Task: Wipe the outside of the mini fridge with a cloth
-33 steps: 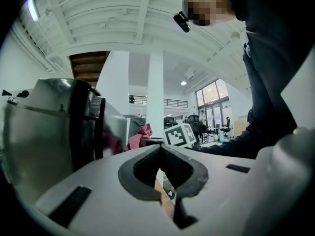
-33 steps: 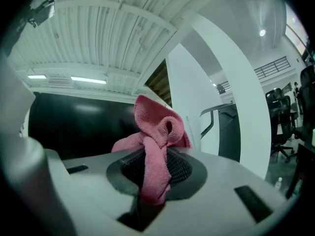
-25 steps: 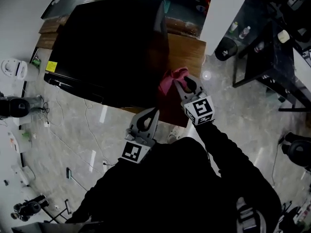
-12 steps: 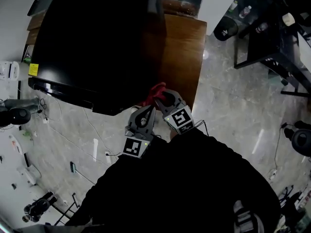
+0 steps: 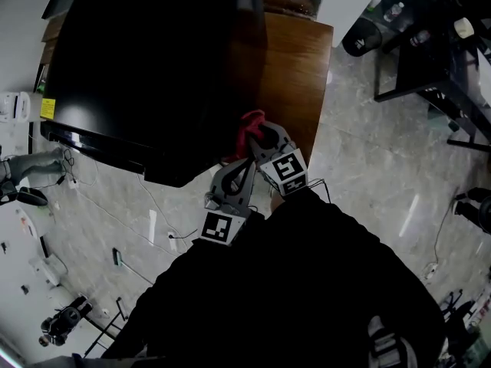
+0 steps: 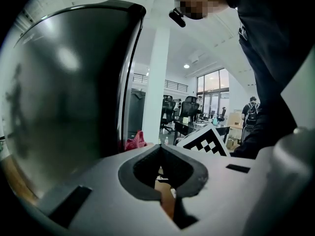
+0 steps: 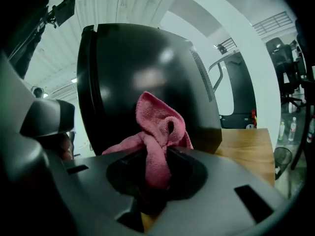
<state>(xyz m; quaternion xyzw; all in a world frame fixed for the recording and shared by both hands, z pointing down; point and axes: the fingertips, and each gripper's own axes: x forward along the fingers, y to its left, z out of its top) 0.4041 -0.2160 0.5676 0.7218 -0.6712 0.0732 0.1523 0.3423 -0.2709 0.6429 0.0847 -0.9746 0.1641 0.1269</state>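
Fridge (image 5: 153, 75): black, on table (image 5: 295, 75). Cloth (image 7: 157, 127): pink, bunched, at the fridge's side, pinched in right gripper (image 7: 155, 168). Left gripper (image 6: 160, 173): jaws together, empty, just beside. Risk: the small wad probably wipes little, and bare jaws could scrape the fridge.

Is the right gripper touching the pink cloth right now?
Touching. The right gripper view shows the right gripper with its jaws closed on the pink cloth, pinching it between them.
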